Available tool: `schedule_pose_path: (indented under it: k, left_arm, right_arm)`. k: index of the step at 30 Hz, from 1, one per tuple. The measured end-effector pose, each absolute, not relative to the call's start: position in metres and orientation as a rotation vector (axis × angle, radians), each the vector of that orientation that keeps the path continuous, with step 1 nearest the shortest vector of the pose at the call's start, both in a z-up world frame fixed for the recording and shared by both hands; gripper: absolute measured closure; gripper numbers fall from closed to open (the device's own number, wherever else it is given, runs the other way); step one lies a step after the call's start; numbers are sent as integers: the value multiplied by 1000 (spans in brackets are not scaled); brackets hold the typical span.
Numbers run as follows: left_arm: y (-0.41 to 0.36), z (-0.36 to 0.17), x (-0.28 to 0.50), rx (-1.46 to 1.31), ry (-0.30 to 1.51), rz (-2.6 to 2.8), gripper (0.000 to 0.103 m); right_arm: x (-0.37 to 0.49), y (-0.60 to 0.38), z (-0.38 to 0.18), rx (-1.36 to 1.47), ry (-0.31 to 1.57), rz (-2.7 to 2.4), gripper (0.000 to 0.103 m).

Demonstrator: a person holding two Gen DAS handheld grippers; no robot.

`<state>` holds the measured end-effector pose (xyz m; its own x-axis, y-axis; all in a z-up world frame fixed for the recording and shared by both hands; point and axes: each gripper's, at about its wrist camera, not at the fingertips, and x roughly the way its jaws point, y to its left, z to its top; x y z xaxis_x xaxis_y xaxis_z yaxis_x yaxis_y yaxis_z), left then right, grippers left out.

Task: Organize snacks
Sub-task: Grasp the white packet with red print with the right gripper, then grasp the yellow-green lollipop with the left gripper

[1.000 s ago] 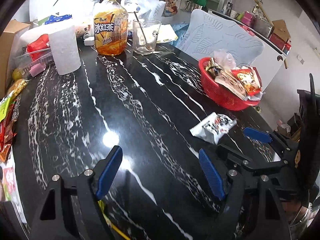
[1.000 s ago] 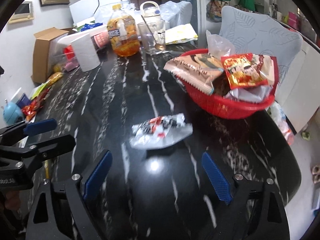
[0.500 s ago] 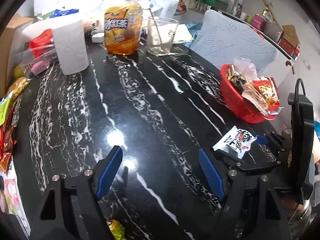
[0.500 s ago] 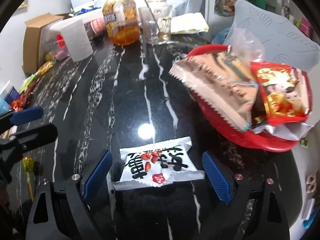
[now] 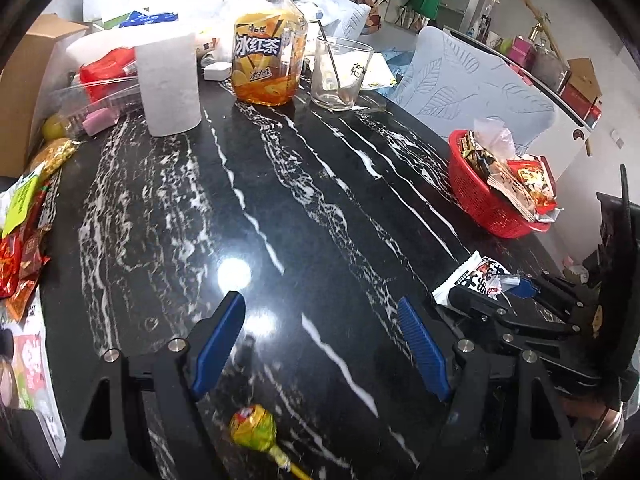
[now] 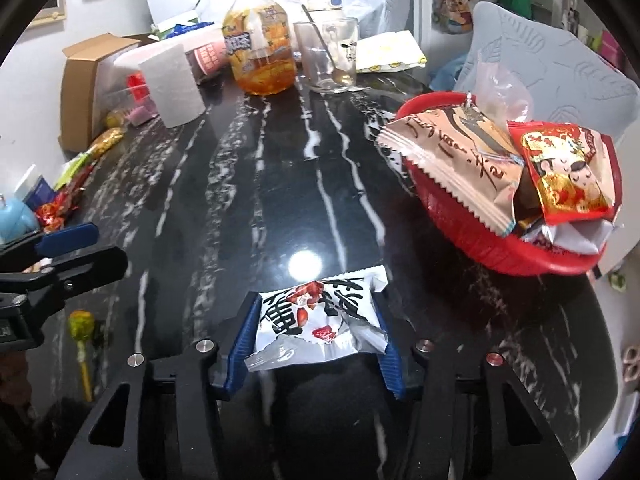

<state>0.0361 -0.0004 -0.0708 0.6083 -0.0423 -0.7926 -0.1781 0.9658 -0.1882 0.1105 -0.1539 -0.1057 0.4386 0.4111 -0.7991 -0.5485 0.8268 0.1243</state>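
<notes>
Black marble with white veins forms the table [image 5: 320, 208]. At its far end a big bottle [image 5: 269, 40] reads 冰红茶 in white on an orange label, beside a glass [image 5: 340, 74] printed with a small cartoon figure. The right tool [image 6: 316, 336] has just been closing, and its blue pads now press both sides of a white snack packet [image 6: 320, 320] with bold black characters and red fruit pictures, near the red basket [image 6: 480, 240] of packets. The left tool [image 5: 320, 344] stands wide and holds nothing; a wrapped lollipop [image 5: 254, 428] lies below it.
</notes>
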Motion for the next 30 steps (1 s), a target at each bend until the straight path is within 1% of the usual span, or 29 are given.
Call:
schedule_pose_path:
  k: [15, 23, 24, 26, 27, 29, 30]
  left_arm:
    - [11, -77, -17, -289, 902, 110, 25]
    - [14, -98, -27, -319, 940, 120, 25]
    - [15, -100, -28, -325, 944, 117, 26]
    - [16, -104, -28, -326, 956, 120, 33]
    - [16, -106, -28, -319, 958, 124, 35]
    - [15, -108, -28, -304, 961, 129, 45]
    - [15, -109, -28, -304, 964, 126, 47]
  right_arm:
    - [48, -138, -93, -164, 902, 683, 50]
    - [31, -130, -93, -193, 893, 701, 50]
    - [29, -130, -93, -193, 894, 703, 50]
    - [28, -130, -92, -195, 894, 701, 50]
    - [27, -130, -92, -196, 893, 699, 50]
    - [27, -130, -92, -197, 894, 694, 50]
    - [26, -129, -93, -198, 895, 693, 50]
